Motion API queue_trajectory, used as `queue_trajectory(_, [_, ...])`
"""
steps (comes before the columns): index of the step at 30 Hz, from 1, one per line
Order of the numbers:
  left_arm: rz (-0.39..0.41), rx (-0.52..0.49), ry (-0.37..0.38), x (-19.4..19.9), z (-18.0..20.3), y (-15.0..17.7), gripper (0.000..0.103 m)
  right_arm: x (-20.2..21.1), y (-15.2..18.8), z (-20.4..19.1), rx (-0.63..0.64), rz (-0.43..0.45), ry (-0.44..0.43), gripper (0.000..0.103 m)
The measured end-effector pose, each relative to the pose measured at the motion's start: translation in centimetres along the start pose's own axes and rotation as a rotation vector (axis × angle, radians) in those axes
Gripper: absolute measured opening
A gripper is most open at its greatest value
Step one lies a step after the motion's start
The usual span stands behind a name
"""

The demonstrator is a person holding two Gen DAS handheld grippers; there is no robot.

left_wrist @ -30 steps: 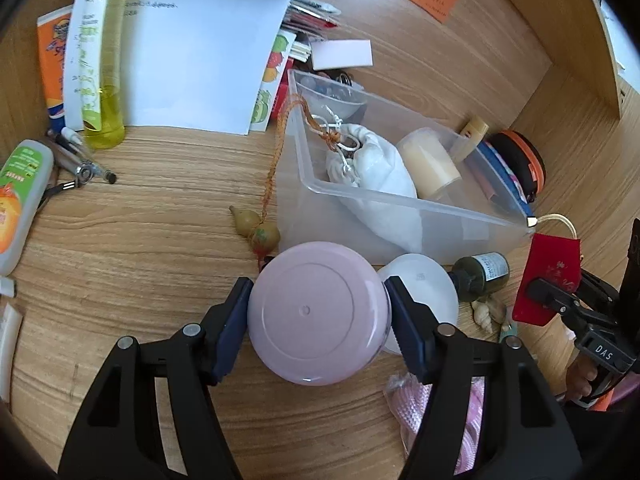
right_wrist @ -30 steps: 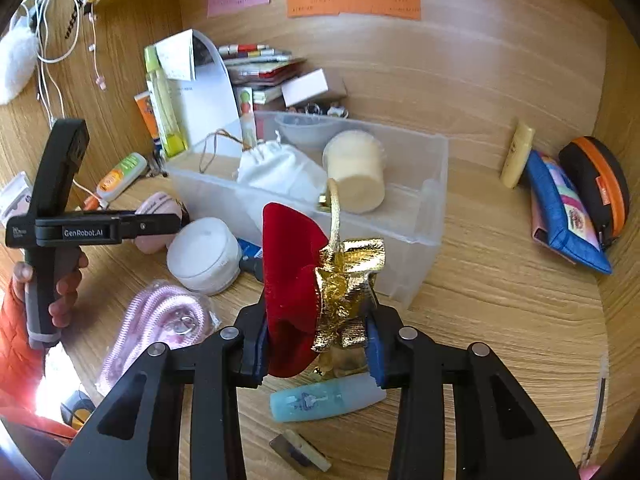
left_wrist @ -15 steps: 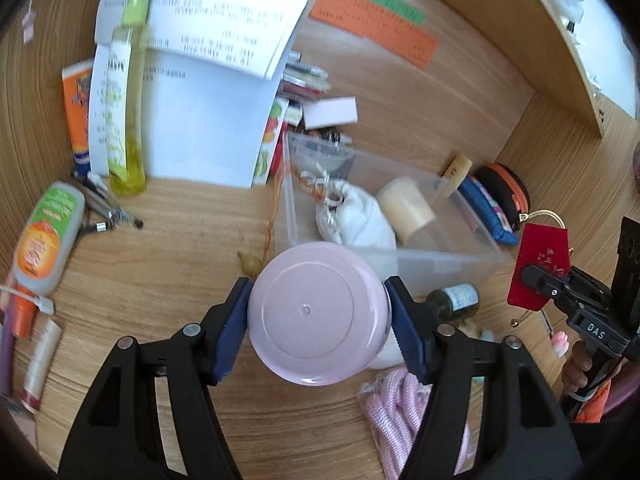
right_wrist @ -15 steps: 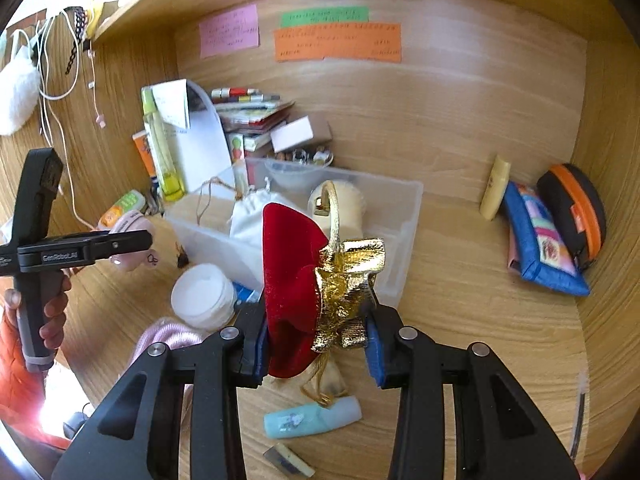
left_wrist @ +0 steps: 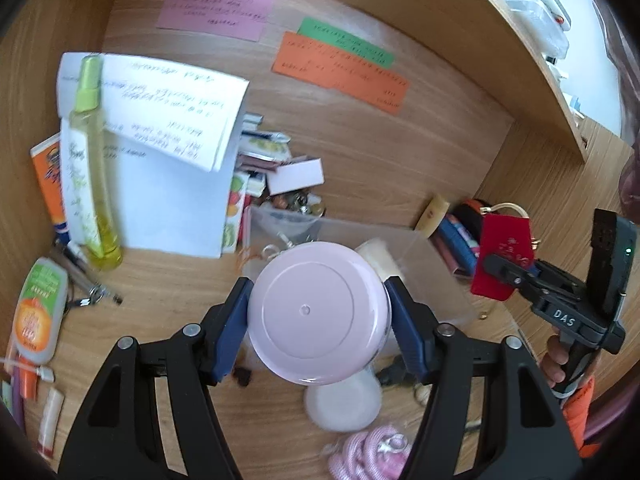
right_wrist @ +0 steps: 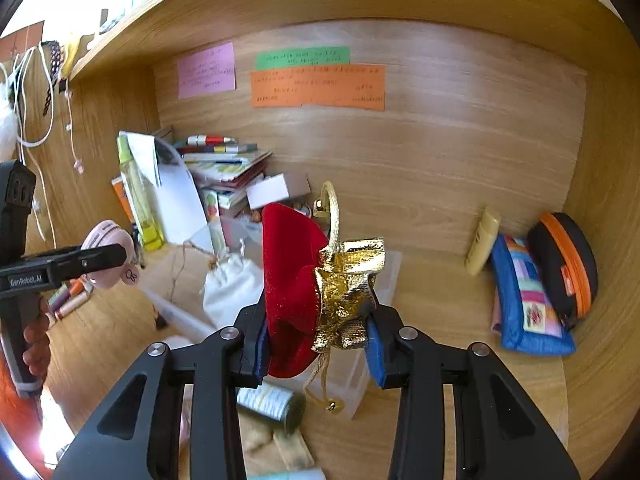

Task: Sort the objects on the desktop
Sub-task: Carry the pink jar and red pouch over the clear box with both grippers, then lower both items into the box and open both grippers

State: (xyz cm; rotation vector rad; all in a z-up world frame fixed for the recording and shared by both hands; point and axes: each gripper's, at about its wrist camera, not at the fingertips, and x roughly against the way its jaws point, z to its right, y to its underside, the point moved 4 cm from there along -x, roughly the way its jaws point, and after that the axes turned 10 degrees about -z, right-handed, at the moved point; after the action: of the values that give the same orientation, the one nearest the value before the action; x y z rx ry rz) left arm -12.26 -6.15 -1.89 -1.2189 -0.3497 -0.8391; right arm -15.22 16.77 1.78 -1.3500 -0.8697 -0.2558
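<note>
My left gripper (left_wrist: 318, 320) is shut on a round pink case (left_wrist: 316, 312) and holds it high above the desk, over the near side of a clear plastic bin (left_wrist: 436, 272). The pink case also shows in the right wrist view (right_wrist: 112, 252). My right gripper (right_wrist: 316, 344) is shut on a red velvet pouch with gold trim (right_wrist: 296, 288), held in the air over the bin (right_wrist: 388, 272). The pouch also shows in the left wrist view (left_wrist: 502, 256). The bin holds a white drawstring bag (right_wrist: 232, 288) and a cream cylinder (left_wrist: 378, 256).
A white round jar (left_wrist: 344, 404) and a pink coiled item (left_wrist: 368, 452) lie on the desk below. A yellow spray bottle (left_wrist: 90, 160), papers (left_wrist: 168, 120) and books stand at the back left. Blue and orange-black pouches (right_wrist: 528, 292) lie at right. A dark bottle (right_wrist: 272, 404) lies near.
Both grippers have risen well above the desk with their loads. The views now take in more of the back wall and its coloured notes, and the desk objects look smaller.
</note>
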Motion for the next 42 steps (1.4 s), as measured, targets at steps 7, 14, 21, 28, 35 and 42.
queue_trajectory(7, [-0.017, -0.019, -0.011, -2.1, 0.7, -1.8, 0.066, -2.4, -1.1, -0.3, -0.013, -0.017, -0.057, 0.034])
queue_trajectory(14, [-0.085, -0.025, -0.037, -5.8, 0.8, -1.7, 0.066, -6.0, 0.0, -0.6, -0.021, -0.095, -0.091, 0.034])
queue_trajectory(21, [-0.133, -0.036, -0.059, -8.8, 0.7, -1.3, 0.066, -8.6, 1.3, -0.8, -0.02, -0.185, -0.11, 0.035])
queue_trajectory(28, [-0.153, -0.064, -0.094, -10.3, 0.8, -0.7, 0.066, -9.4, 1.9, -0.8, -0.018, -0.209, -0.076, 0.037])
queue_trajectory(35, [-0.157, -0.083, -0.104, -10.5, 0.9, -0.4, 0.066, -10.0, 2.1, -1.8, 0.034, -0.22, -0.033, 0.041])
queue_trajectory(42, [-0.165, -0.086, -0.131, -10.7, 0.8, -0.3, 0.066, -9.8, 2.1, -1.9, 0.06, -0.202, 0.017, 0.066])
